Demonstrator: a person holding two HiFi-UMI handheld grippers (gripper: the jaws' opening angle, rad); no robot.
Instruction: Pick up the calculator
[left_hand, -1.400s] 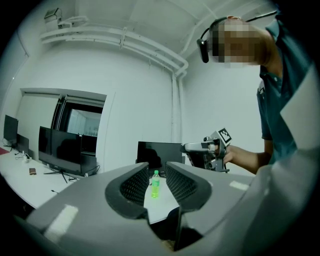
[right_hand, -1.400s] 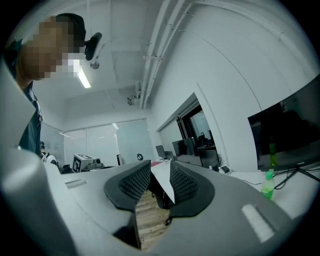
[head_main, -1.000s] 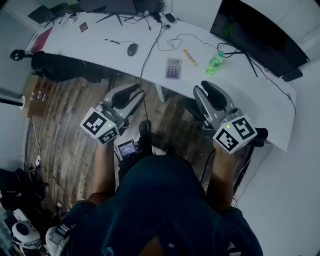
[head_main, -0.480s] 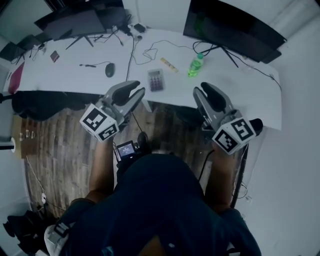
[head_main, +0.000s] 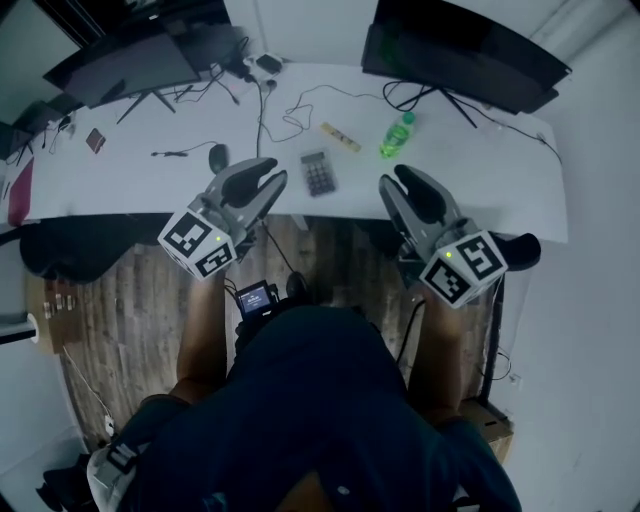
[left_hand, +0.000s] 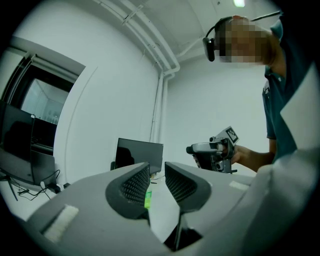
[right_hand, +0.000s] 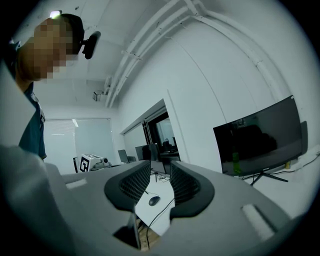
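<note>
The desk (head_main: 150, 185) has drawn closer; the calculator (head_main: 319, 172) now lies upper centre, near its front edge. My left tongs (head_main: 265, 175) just narrowed to a slit, my right tongs (head_main: 396, 180) stand slightly parted. Both are empty, so the grasp is still pending.

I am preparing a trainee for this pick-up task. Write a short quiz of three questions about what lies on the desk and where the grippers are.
1. True or false: the grey calculator is held in the left gripper.
2. In the head view, what stands on the white desk to the right of the calculator?
A. a green plastic bottle
B. a red mug
C. a blue box
3. Fill in: in the head view, the black computer mouse lies to the ___ of the calculator.

Key: 1 false, it lies on the desk, untouched; 2 A; 3 left.
</note>
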